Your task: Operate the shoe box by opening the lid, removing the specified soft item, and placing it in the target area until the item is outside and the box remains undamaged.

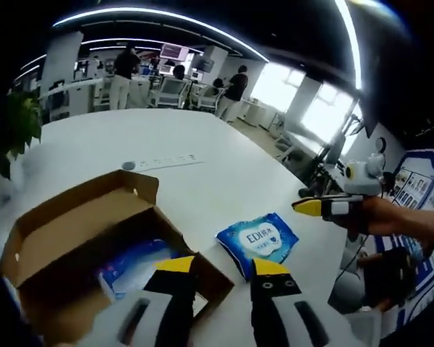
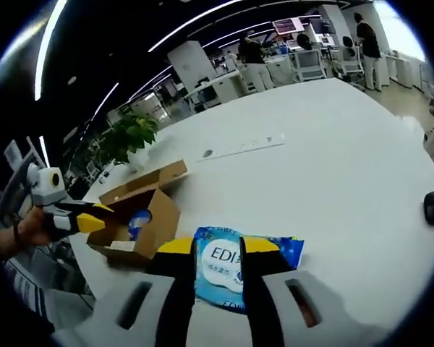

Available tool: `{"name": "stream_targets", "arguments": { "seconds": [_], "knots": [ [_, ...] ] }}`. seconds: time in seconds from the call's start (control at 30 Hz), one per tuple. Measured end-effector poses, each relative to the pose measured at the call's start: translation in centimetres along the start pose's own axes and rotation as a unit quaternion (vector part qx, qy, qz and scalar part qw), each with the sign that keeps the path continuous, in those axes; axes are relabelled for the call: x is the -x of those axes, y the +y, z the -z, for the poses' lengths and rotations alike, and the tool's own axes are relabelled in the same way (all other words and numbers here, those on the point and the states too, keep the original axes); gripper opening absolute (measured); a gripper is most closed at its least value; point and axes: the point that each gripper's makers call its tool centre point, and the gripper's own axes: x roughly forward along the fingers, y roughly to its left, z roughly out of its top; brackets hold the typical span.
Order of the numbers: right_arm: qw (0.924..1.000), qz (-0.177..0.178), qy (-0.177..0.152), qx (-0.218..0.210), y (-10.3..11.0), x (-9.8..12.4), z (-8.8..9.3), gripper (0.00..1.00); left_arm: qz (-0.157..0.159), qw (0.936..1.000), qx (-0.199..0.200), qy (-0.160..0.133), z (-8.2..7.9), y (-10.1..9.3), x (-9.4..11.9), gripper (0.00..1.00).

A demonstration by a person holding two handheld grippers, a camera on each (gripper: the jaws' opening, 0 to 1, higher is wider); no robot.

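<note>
White table [image 2: 362,144] under me: my right tongs [image 2: 218,249] hang parted and empty above the blue wipes pack [image 2: 235,264], my left tongs [image 1: 223,269] likewise over the open box [image 1: 72,224]; removal looks done, another blue pack inside

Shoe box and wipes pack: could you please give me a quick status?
Left gripper open above box, lid open. Right gripper open, over wipes pack lying on table outside box. Nothing in the way.
</note>
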Motion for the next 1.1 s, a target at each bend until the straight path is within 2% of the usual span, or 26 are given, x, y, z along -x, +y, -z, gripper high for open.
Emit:
{"name": "stream_targets", "arguments": {
  "seconds": [0.13, 0.27, 0.4, 0.53, 0.67, 0.9, 1.1],
  "knots": [
    [0.9993, -0.027, 0.002, 0.025, 2.5, -0.7, 0.0, 0.3, -0.02, 0.9995, 0.001, -0.024, -0.2, 1.5, 2.7, 0.34],
    [0.9969, -0.06, 0.007, 0.051, 5.6, -1.7, 0.1, 0.38, -0.047, 0.9982, 0.002, -0.039, 0.2, 3.8, 5.7, 0.43],
    [0.9923, -0.09, 0.02, 0.083, 8.7, -2.7, 0.8, 0.45, -0.081, 0.9952, 0.007, -0.055, 0.7, 6.4, 9.1, 0.46],
    [0.9879, -0.113, 0.031, 0.102, 11.2, -3.7, 1.6, 0.49, -0.104, 0.9925, 0.003, -0.064, 1.3, 8.0, 11.7, 0.5],
    [0.9803, -0.14, 0.046, 0.131, 14.5, -4.8, 2.7, 0.53, -0.129, 0.9892, 0.001, -0.071, 2.5, 9.7, 14.9, 0.53],
    [0.9713, -0.16, 0.052, 0.168, 18.0, -5.3, 4.0, 0.57, -0.151, 0.9847, 0.011, -0.087, 4.0, 10.8, 17.7, 0.55],
    [0.9653, -0.161, 0.065, 0.195, 18.6, -5.7, 4.5, 0.58, -0.153, 0.9844, 0.002, -0.086, 4.8, 10.4, 18.2, 0.57]
  ]
}}
